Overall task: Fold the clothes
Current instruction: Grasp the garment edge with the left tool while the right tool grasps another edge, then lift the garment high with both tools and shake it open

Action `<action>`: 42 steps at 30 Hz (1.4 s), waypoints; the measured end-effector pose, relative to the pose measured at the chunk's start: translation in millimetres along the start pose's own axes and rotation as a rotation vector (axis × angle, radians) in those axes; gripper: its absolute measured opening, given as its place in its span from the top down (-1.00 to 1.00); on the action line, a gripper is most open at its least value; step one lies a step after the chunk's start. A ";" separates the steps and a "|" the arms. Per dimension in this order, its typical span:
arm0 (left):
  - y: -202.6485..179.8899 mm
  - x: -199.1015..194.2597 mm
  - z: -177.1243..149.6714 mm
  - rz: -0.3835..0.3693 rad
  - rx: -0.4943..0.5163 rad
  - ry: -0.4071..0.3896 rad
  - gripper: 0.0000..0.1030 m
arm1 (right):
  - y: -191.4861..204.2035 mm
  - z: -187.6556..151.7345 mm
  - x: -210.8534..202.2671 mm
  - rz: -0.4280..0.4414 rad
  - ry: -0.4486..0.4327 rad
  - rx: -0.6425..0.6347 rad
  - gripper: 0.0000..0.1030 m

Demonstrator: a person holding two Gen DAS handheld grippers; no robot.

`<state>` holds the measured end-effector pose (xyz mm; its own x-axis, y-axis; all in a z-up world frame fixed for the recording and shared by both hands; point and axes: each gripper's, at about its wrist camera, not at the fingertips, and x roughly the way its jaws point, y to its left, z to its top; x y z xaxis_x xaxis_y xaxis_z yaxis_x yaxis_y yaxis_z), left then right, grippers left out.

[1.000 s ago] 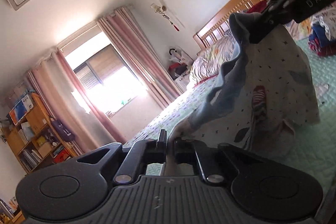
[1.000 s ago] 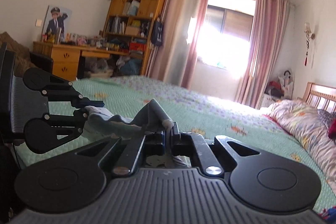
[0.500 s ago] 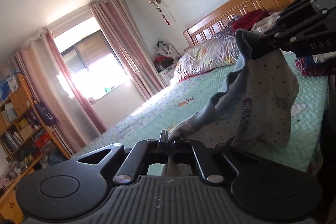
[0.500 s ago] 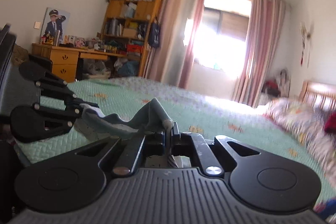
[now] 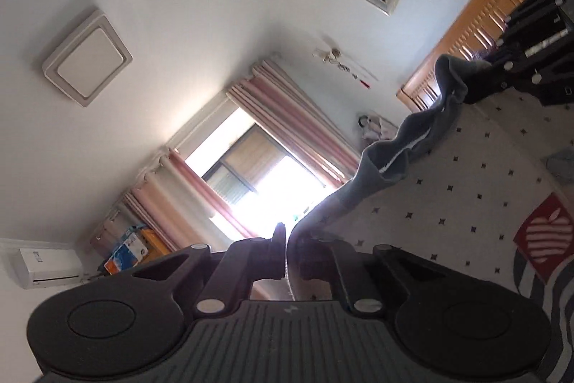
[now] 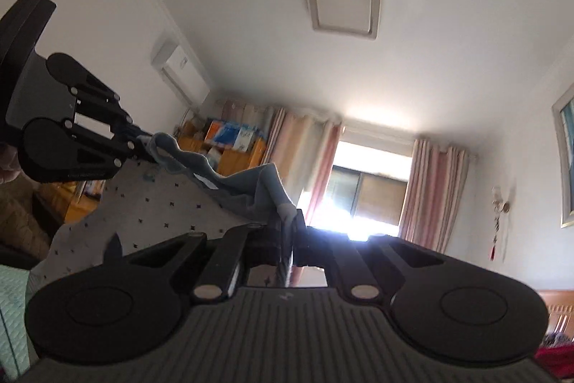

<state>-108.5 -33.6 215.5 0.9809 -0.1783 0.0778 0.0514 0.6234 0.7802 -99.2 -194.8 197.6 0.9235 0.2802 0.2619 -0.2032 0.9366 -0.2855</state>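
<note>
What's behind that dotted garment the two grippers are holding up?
In the left wrist view the dotted garment covers whatever lies behind it. Past its edges show the wooden headboard and pink curtains. The bed is hidden there; a strip of green bedspread shows beneath in the right view.

Daylight only, coming through the window [image 5: 265, 182], which is blown out to pure white in both views and flares over the curtains [image 6: 436, 189] beside it. Ceiling lamp [image 6: 343, 4] looks unlit. Backlight leaves both gripper bodies near-black, no surface detail. Walls and ceiling evenly lit, soft shadows. Strong fisheye bend and dark corners at the frame edges. Slight softness in the far room, no heavy motion smear.
</note>
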 end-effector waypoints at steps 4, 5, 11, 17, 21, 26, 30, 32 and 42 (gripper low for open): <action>-23.1 4.2 -29.2 -0.065 0.009 0.075 0.82 | 4.8 -18.5 -3.0 0.039 0.061 -0.022 0.88; -20.8 3.0 -31.1 -0.060 -0.005 0.072 0.82 | 4.6 -17.5 -3.1 0.046 0.061 -0.034 0.88; -14.2 5.1 -35.4 -0.006 -0.131 0.044 0.68 | 6.7 -27.4 4.9 0.010 0.051 -0.044 0.86; -30.5 11.9 -42.8 0.012 -0.092 0.064 0.68 | 14.1 -40.2 5.7 0.021 0.096 -0.013 0.86; -23.0 0.0 -38.5 0.030 -0.109 0.041 0.68 | 20.3 -33.2 -8.7 0.031 0.074 -0.032 0.86; -10.5 -18.5 -30.1 0.070 -0.070 0.014 0.56 | 20.1 -20.9 -23.0 0.032 0.034 -0.068 0.78; -1.8 -20.4 -29.6 0.062 -0.063 0.021 0.52 | 12.6 -14.1 -20.0 0.026 0.017 -0.062 0.72; -8.9 -12.1 -37.6 0.047 -0.065 0.044 0.55 | 10.8 -18.9 -13.8 0.024 0.030 -0.047 0.72; -61.7 102.9 -91.6 -0.127 -0.049 0.205 0.71 | 8.9 -81.3 57.6 0.040 0.237 0.023 0.83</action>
<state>6.4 -20.7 118.5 0.9833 -0.1028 -0.1502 0.1809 0.6431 0.7441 -21.4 -187.4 135.2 0.9646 0.2623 0.0266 -0.2458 0.9311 -0.2695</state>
